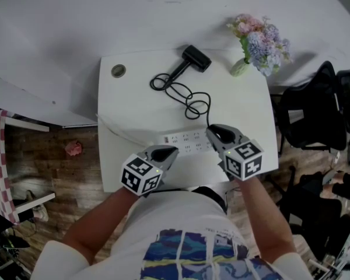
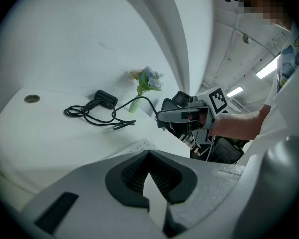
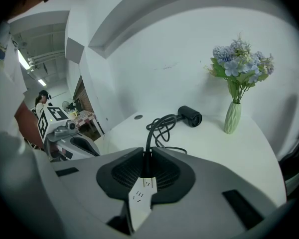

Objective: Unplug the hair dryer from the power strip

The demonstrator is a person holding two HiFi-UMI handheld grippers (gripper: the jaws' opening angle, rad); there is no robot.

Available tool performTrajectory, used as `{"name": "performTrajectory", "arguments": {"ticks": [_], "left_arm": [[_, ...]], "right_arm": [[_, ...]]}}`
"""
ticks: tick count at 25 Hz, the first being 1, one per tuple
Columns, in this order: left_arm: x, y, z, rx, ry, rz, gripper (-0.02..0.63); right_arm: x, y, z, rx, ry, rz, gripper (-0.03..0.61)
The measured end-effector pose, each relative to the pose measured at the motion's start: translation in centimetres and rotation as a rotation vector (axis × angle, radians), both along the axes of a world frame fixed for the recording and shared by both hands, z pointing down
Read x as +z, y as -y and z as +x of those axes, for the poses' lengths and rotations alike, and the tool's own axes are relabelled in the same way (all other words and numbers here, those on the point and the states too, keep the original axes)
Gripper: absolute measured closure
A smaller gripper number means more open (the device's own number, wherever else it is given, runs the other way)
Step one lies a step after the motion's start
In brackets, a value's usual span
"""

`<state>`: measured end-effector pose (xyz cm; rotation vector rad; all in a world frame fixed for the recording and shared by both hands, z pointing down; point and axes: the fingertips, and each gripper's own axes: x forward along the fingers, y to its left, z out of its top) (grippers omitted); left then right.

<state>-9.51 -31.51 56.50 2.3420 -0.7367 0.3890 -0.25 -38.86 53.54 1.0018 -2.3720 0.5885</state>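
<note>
The black hair dryer [image 1: 196,58] lies at the back of the white table [image 1: 134,107], and its cord [image 1: 189,101] loops forward to the white power strip [image 1: 184,140] near the front edge. My right gripper [image 1: 213,132] is over the strip's right part, shut on the dryer's plug [image 3: 146,164], with the cord rising out between the pads. The strip [image 3: 139,198] shows just beneath the plug; whether the prongs are still in the socket is hidden. My left gripper [image 1: 168,152] is at the strip's left end with its fingertips meeting [image 2: 148,154].
A pale vase of flowers [image 1: 259,42] stands at the table's back right corner, and a round cable grommet [image 1: 118,70] at the back left. Black chairs [image 1: 315,112] stand to the right of the table. A checkered cloth [image 1: 0,156] is at the far left.
</note>
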Motion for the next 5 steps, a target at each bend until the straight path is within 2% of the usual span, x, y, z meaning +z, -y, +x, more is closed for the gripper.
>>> {"name": "performTrajectory", "arguments": {"ticks": [5], "left_arm": [[-0.01, -0.03, 0.03, -0.003, -0.008, -0.006, 0.611]], "right_arm": [[-0.18, 0.04, 0.04, -0.001, -0.001, 0.003, 0.528]]}}
